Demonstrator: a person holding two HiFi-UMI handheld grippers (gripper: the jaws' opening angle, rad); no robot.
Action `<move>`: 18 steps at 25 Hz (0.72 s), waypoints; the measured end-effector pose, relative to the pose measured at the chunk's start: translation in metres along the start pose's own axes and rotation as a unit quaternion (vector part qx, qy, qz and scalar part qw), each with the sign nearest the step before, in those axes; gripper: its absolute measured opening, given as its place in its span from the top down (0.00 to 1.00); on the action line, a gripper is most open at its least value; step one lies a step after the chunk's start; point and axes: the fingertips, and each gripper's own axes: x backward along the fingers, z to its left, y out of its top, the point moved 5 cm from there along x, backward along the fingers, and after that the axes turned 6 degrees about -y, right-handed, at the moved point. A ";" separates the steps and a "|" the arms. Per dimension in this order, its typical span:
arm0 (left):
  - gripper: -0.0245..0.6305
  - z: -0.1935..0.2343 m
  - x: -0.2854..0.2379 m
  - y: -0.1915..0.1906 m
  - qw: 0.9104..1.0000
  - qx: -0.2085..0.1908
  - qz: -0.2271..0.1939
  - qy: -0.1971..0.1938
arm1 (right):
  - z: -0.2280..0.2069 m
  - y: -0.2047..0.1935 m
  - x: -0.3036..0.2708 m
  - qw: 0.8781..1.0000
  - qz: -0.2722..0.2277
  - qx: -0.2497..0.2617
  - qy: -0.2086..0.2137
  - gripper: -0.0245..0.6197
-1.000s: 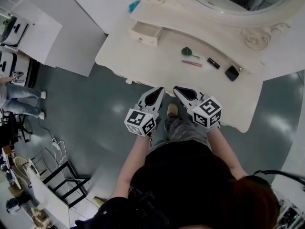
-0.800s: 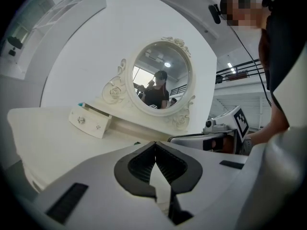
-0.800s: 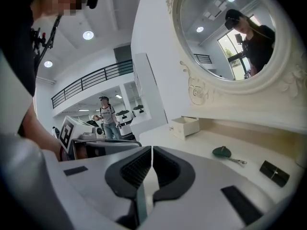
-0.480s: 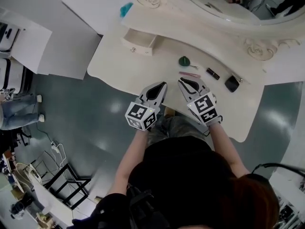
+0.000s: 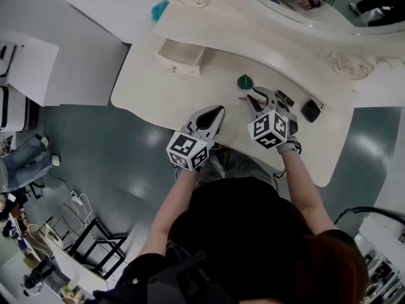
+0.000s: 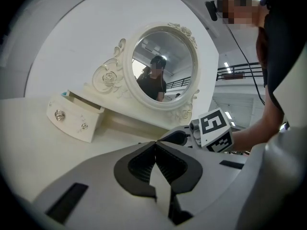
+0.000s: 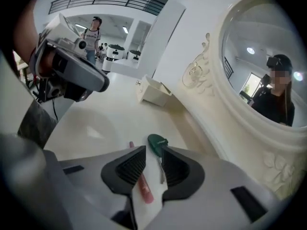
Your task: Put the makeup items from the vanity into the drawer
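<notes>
Reach has carried the right gripper (image 5: 264, 97) forward from the near edge of the vanity (image 5: 158, 87) up to the makeup items at centre right of the head view. Its jaws, shut a second ago, are now opening. In the right gripper view (image 7: 152, 151) a pink stick (image 7: 144, 188) lies on the tabletop between the parted pads, with the thin handle of a green-headed tool (image 7: 157, 143) beside it, and neither pad presses on anything. That suggests a first pick is being lined up, and nothing has gone into the drawer (image 5: 180, 56), which stands open at upper left. A black tube (image 5: 286, 99) and a black compact (image 5: 309, 111) lie just right of the gripper. The right forearm is stretched forward and the gripper is tilted down. The left gripper (image 5: 217, 111) trails at the table's near edge, its jaws closed on nothing (image 6: 155, 145) and aimed toward the mirror (image 6: 163, 66).
</notes>
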 end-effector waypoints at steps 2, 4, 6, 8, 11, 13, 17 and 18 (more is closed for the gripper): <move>0.94 0.009 -0.001 0.007 1.000 -0.004 0.004 -0.008 | -0.002 0.000 -0.008 1.000 0.015 0.005 -0.005 0.82; 0.94 0.018 -0.001 0.015 1.000 -0.007 0.009 -0.017 | -0.002 0.001 -0.014 0.999 0.031 0.014 -0.006 0.82; 0.94 0.027 -0.003 0.021 1.000 -0.008 0.014 -0.025 | 0.000 0.000 -0.020 0.998 0.052 0.036 -0.005 0.82; 0.94 0.035 -0.005 0.027 0.999 -0.008 0.020 -0.035 | 0.001 0.000 -0.026 0.996 0.066 0.054 -0.007 0.82; 0.94 0.047 -0.005 0.033 0.998 -0.010 0.030 -0.048 | 0.002 0.005 -0.033 0.995 0.074 0.059 -0.012 0.82; 0.94 0.056 -0.006 0.036 0.998 -0.007 0.034 -0.054 | 0.003 0.007 -0.037 0.994 0.083 0.068 -0.014 0.82; 0.94 0.068 -0.007 0.041 0.997 -0.005 0.043 -0.068 | 0.001 0.015 -0.037 0.993 0.082 0.075 -0.032 0.90; 0.94 0.071 -0.007 0.042 0.996 -0.005 0.045 -0.072 | 0.000 0.019 -0.035 0.993 0.078 0.073 -0.040 0.90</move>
